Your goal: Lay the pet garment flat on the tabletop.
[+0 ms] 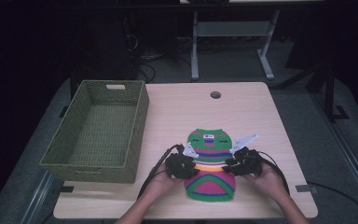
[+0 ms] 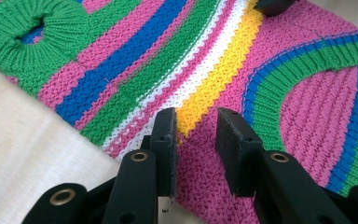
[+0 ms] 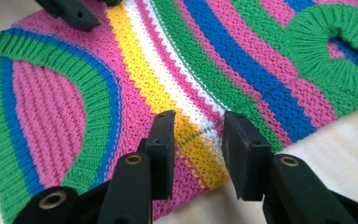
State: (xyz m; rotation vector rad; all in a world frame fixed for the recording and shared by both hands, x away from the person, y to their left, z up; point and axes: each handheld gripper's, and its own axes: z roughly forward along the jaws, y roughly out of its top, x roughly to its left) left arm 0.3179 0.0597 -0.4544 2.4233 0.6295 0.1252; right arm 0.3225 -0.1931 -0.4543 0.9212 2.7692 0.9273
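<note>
A small knitted sweater with green, pink, blue, white and yellow stripes lies flat on the wooden table, near its front edge. My left gripper rests at the sweater's left side and my right gripper at its right side. In the left gripper view the left gripper is open, its jaws straddling the sweater at the end of the yellow stripe. The right gripper is open too, set over the yellow and white stripes at the edge of the sweater.
A green woven basket, holding nothing, stands at the table's left side. A round cable hole sits near the far edge. Bare tabletop lies beyond the sweater and to its right.
</note>
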